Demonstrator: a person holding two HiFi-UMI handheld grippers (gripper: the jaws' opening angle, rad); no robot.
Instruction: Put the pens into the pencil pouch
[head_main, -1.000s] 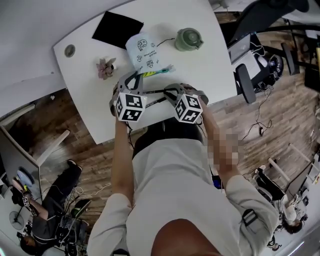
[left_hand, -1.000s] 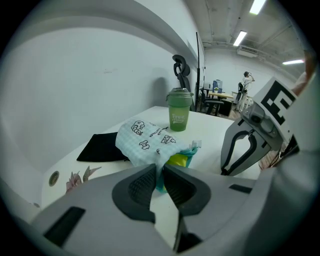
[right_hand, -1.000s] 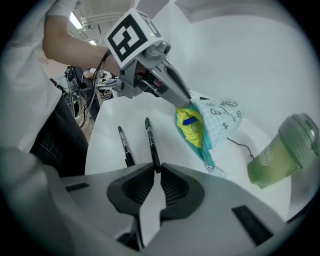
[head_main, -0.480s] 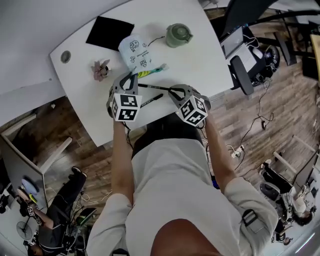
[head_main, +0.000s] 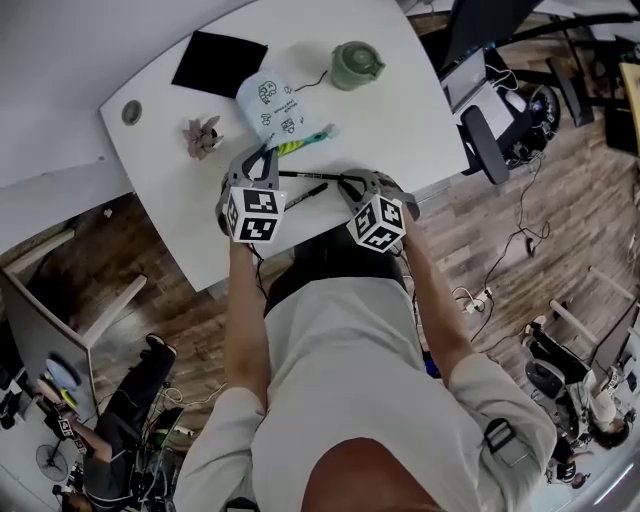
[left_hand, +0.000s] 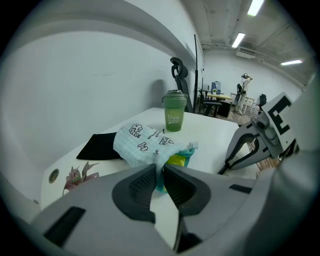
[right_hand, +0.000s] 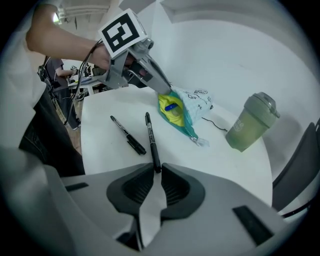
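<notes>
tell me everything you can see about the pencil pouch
The pencil pouch is soft pale checked fabric with black doodle prints, a teal zip edge and yellow lining. It lies on the white table, mouth open, something blue inside. The left gripper is shut on the rim of that mouth.

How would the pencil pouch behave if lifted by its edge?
The pencil pouch looks like soft, crumpled fabric, so it would probably sag. Its mouth gapes where the left gripper pinches the edge; let go, it likely flops shut.
</notes>
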